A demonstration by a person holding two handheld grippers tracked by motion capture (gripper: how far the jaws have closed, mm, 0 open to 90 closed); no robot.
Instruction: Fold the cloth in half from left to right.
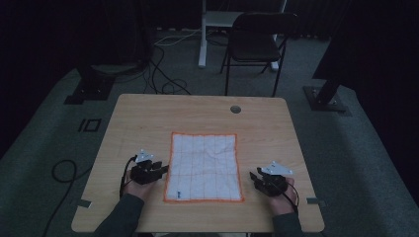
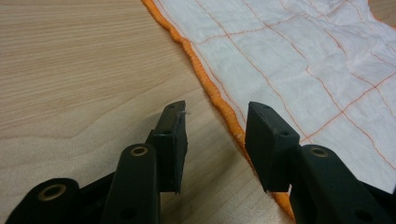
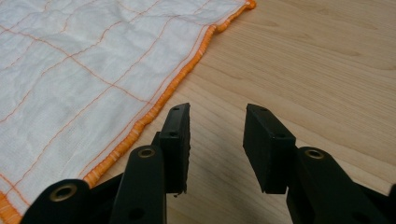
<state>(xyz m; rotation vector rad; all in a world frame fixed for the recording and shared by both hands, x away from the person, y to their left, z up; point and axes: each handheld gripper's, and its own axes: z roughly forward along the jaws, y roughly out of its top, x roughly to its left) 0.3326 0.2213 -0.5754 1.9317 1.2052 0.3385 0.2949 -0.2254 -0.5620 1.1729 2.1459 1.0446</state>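
Thin, floppy white cloth [image 1: 204,167] lying flat on the surface [image 1: 148,118], so best pinched by the orange hem at 9 and 3 o'clock, with left gripper [image 2: 215,140] and right gripper [image 3: 217,144] both spread and empty.

Blue mark [image 1: 179,192] near the cloth [image 1: 205,165] corner: too small to identify. Left gripper view: cloth cut off at top and right edges.

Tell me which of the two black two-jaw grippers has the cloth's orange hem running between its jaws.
The left gripper: the white cloth's orange hem passes between its open jaws. The right gripper frames bare wooden table.
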